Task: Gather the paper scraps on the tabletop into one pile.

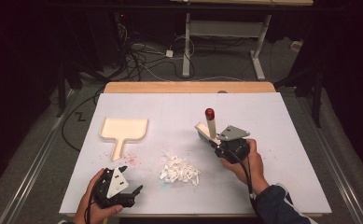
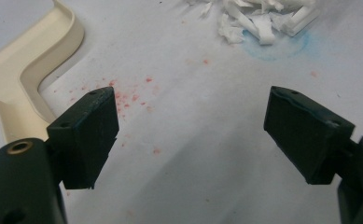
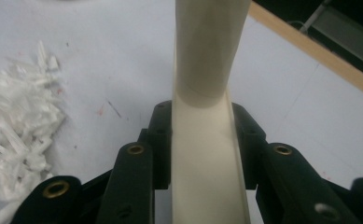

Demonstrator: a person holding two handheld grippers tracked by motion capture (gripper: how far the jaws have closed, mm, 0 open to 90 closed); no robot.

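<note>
A cream brush with a red-capped handle tilts up over the middle right of the white table sheet. My right gripper is shut on it; in the right gripper view the black jaws press both sides of the cream brush body. A pile of white paper shreds lies left of that gripper, at the centre front. A cream dustpan lies flat at the left, handle toward the front. My left gripper rests near the front left edge, open, with bare sheet between its jaws.
Red specks dot the sheet beside the dustpan, and a faint blue stain lies by the shreds. The wooden table edge runs along the back. Cables and a desk frame stand on the floor beyond.
</note>
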